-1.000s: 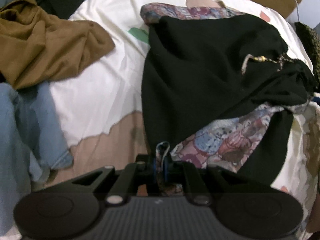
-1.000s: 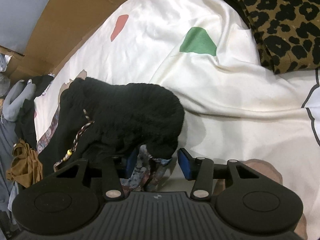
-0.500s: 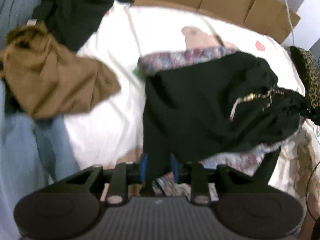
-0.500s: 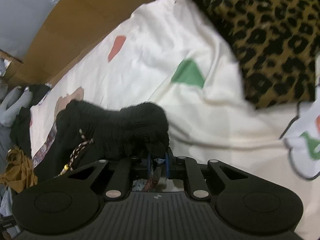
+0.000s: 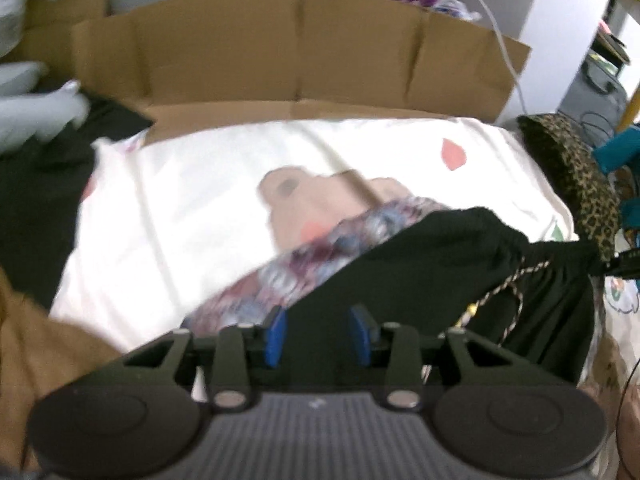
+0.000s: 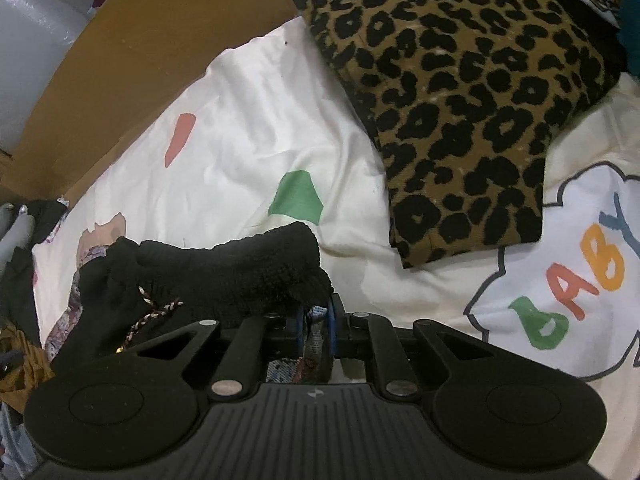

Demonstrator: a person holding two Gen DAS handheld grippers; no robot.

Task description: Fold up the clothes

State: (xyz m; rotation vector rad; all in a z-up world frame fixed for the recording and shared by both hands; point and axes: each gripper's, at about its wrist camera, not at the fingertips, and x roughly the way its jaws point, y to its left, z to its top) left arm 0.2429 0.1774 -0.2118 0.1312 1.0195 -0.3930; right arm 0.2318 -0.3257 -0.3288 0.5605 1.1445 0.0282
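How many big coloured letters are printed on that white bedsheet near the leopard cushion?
4, rising diagonally across the bedsheet at the right: green B lowest, red A, orange B, blue Y at the frame edge. More may lie out of view.

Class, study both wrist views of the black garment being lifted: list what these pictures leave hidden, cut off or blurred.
- Left wrist view: whether the left hand-held gripper pinches the black garment is unclear; motion blur smears its blue pads.
- Right wrist view: fabric under the right hand-held gripper is hidden by its body.
- Right wrist view: the leopard-print cushion is cut off at the top edge.
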